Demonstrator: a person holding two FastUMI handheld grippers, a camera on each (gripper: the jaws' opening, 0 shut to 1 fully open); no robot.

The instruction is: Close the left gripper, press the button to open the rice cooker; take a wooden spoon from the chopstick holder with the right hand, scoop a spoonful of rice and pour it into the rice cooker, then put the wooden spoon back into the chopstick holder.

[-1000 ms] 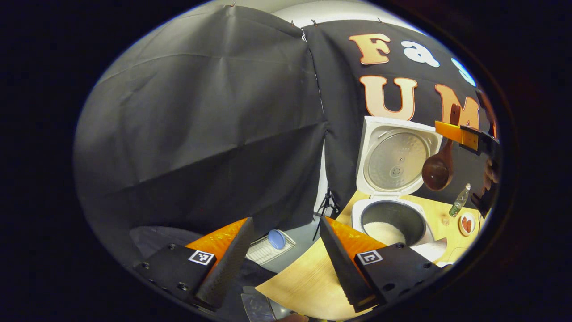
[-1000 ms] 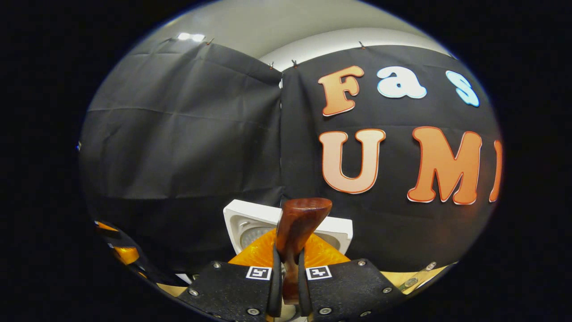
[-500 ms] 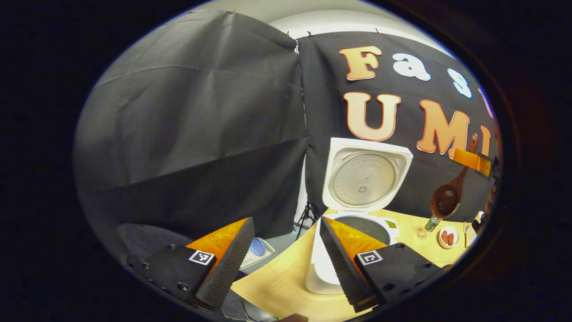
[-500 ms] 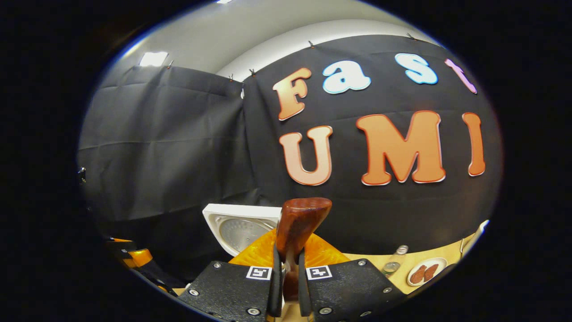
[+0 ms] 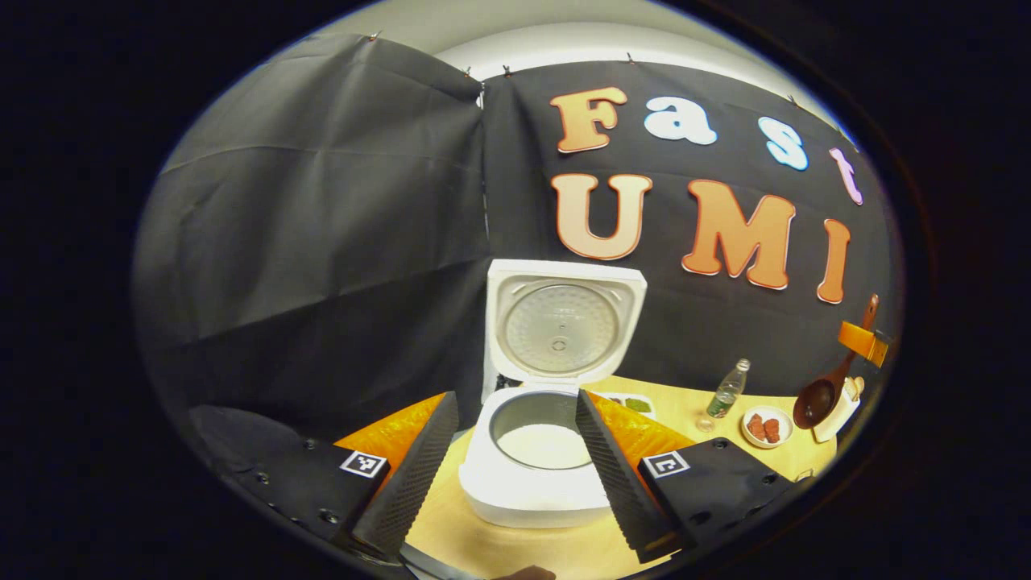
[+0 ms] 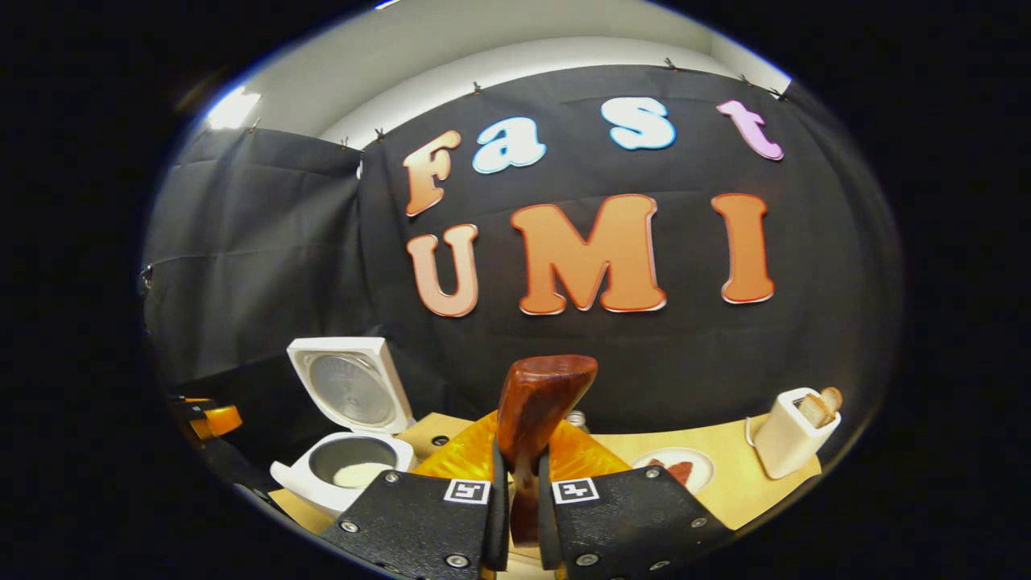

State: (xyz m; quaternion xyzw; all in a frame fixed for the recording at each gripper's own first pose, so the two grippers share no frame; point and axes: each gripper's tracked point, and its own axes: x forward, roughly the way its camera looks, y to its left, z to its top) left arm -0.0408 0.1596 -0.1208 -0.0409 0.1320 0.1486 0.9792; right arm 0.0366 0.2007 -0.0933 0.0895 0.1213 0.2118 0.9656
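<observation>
The white rice cooker (image 5: 532, 483) stands on the wooden table (image 5: 515, 548) with its lid (image 5: 561, 326) up and white rice (image 5: 544, 445) in the pot. My left gripper (image 5: 515, 475) hangs open in front of it, nothing between its fingers. My right gripper (image 6: 516, 507) is shut on the handle of the dark wooden spoon (image 6: 534, 411), which stands upright. In the left gripper view the wooden spoon (image 5: 815, 400) hangs bowl-down at the far right, just above the white chopstick holder (image 5: 839, 411). The rice cooker (image 6: 342, 475) sits low on the left in the right gripper view, the chopstick holder (image 6: 789, 439) on the right.
A small plastic bottle (image 5: 726, 391) and a plate with red food (image 5: 765, 425) stand between the cooker and the holder. The plate (image 6: 681, 467) also lies just past my right gripper. Wooden utensils stick out of the holder. Black cloth walls close the back and left.
Both views have swung right. The spoon in my right gripper has travelled from over the cooker to the holder at the far right. My left gripper now faces the open cooker.
</observation>
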